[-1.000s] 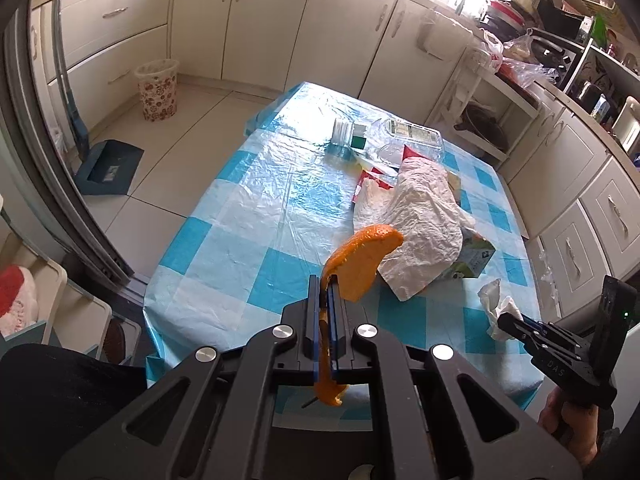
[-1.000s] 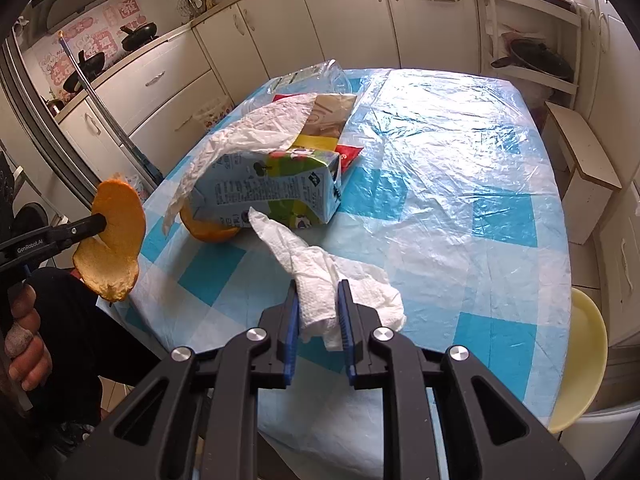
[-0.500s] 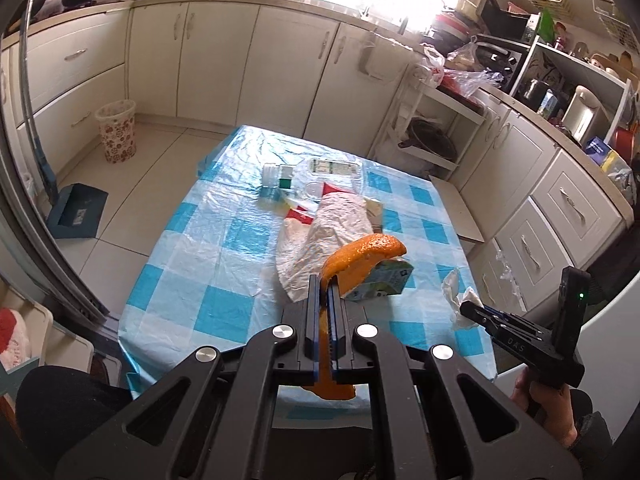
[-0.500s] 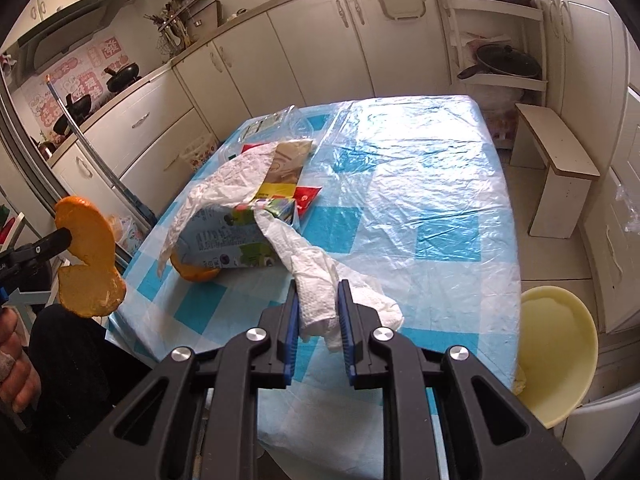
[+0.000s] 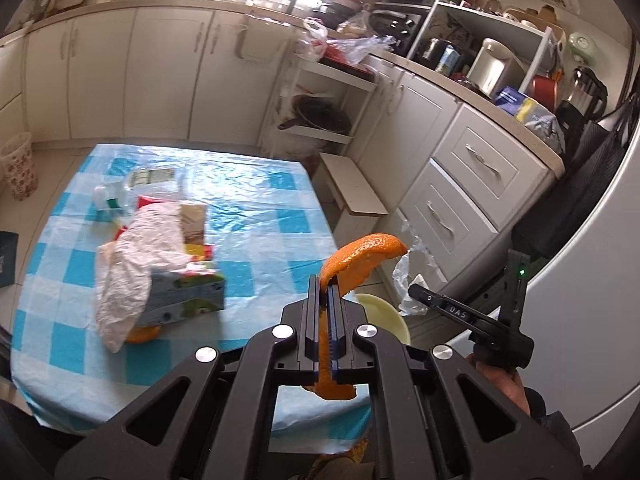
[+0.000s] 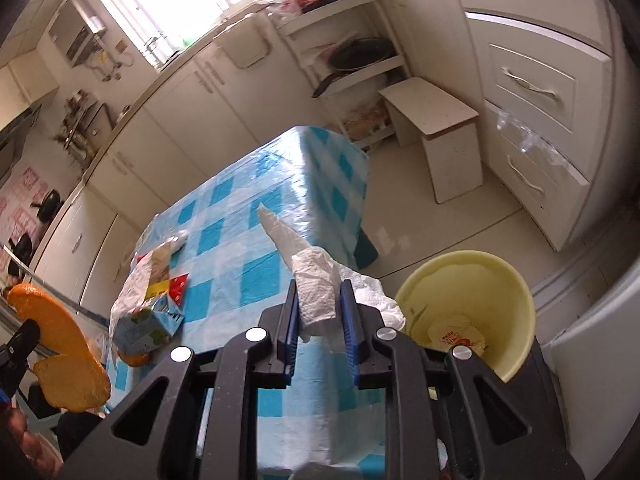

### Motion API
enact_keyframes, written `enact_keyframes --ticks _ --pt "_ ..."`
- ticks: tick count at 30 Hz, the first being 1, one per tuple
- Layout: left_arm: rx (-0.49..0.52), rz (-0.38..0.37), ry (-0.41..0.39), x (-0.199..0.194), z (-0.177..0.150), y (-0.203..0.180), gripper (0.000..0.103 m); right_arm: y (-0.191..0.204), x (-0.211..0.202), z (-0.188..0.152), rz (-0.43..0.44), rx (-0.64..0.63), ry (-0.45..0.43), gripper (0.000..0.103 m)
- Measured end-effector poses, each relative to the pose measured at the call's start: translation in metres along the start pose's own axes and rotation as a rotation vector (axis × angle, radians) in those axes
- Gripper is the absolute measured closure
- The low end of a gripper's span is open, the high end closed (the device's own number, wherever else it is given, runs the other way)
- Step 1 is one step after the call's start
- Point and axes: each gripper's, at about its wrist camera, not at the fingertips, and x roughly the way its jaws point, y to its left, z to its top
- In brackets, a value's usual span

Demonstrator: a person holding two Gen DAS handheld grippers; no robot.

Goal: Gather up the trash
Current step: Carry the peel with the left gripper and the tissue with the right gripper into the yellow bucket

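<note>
Two black two-finger tools are in view, one per hand; the left tool (image 5: pixel 324 300) is clamped tight on one curved piece of orange peel (image 5: pixel 362 254), which sticks up past its tips; the right tool (image 6: pixel 319 308) holds one crumpled white paper towel (image 6: pixel 316 280) between its blue pads, and its jaws have just been opening a little, the towel still between them. One worktop covered in a blue-and-white checked plastic cloth (image 5: pixel 256 216) carries the remaining litter: one pale blue drink carton (image 5: pixel 186 296) lying on its side, one white plastic bag (image 5: pixel 132 260) draped over it, and one orange fruit piece (image 5: pixel 142 334) tucked beneath. One pale yellow round plastic bin (image 6: pixel 516 304) stands on the floor just beside the worktop; only the right wrist view looks into it, showing one printed wrapper at the bottom; the left wrist view shows only a sliver of its rim, yet alone shows the cluttered counter (image 5: pixel 460 80) with appliances.
</note>
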Motion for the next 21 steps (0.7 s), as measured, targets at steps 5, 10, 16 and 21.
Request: enact_keyframes --ticks 5,10,16,21 --pt "0.024 -0.071 0.064 0.051 0.004 -0.044 0.099 -0.036 0.002 0.007 -0.006 0.141 0.016 0.081" --pt "0.025 -0.107 0.129 0.107 0.005 -0.078 0.099 -0.06 0.013 0.015 -0.006 0.242 0.044 0.08" --pt "0.013 -0.092 0.219 0.181 -0.003 -0.104 0.099 -0.104 0.021 0.017 -0.007 0.4 0.066 0.063" --pt "-0.011 -0.064 0.31 0.234 -0.019 -0.113 0.099 -0.113 0.004 0.02 0.001 0.425 -0.003 0.055"
